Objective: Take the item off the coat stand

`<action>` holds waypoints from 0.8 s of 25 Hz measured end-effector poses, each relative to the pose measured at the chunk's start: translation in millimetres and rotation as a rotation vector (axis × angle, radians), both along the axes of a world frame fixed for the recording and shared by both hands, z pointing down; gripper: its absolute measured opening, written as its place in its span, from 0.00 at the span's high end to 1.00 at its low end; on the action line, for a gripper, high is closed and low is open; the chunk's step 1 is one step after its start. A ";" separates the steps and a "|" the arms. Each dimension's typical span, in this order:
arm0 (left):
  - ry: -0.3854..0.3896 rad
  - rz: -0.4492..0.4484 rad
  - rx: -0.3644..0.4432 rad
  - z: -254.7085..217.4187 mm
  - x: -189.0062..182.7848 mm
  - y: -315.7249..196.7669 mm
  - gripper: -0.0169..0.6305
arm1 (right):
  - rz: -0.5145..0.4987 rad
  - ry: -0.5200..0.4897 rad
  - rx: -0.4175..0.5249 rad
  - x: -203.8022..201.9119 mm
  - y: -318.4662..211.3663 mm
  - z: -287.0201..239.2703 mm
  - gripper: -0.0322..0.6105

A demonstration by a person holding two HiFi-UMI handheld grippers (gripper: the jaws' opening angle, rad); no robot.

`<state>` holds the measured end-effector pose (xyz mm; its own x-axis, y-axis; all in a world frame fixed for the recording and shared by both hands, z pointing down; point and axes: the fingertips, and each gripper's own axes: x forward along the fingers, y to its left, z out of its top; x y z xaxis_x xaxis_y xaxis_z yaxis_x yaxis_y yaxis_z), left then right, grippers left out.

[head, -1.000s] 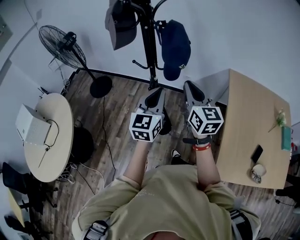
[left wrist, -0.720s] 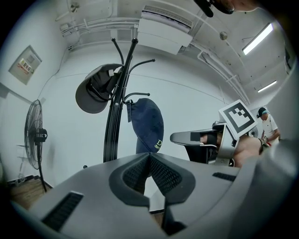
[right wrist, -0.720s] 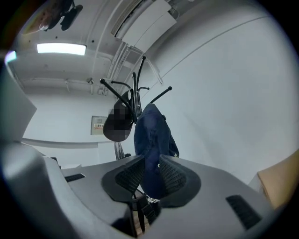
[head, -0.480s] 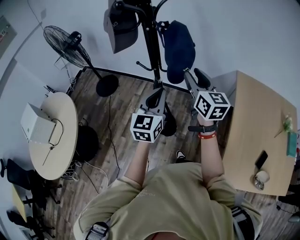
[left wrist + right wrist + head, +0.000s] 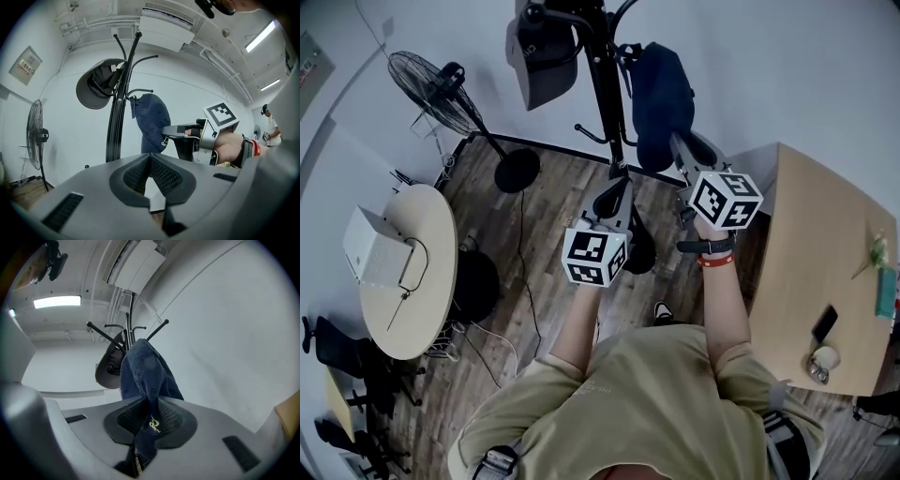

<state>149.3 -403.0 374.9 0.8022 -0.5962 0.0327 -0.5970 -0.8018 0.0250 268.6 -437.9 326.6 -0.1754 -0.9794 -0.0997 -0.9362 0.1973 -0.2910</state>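
Closing with the right gripper (image 5: 151, 414) fingers (image 5: 174, 417) on the lower edge of the navy cap (image 5: 143, 369), caught between the pads; hanging there from a hook of the coat stand (image 5: 602, 84), opposite a grey cap (image 5: 539, 56); pinching nothing with the left gripper (image 5: 150, 161), clenched tight, lower and apart from the navy cap, near the stand's pole; flanked on the right by the wooden desk (image 5: 811, 244).

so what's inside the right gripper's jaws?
The lower edge of the navy cap, with yellow lettering, sits between the jaws of the right gripper, which are closing on it. Its fabric covers the jaw tips, so pad contact can't be seen.
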 end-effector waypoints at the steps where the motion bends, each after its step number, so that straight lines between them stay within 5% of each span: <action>1: -0.001 -0.003 -0.002 1.0 -0.9 -1.1 0.94 | -0.009 0.004 0.002 -2.2 -0.5 -0.8 0.86; 20: 0.037 0.000 -0.038 8.1 -7.8 -3.9 0.94 | 0.022 -0.009 0.141 -6.5 25.7 -51.1 0.92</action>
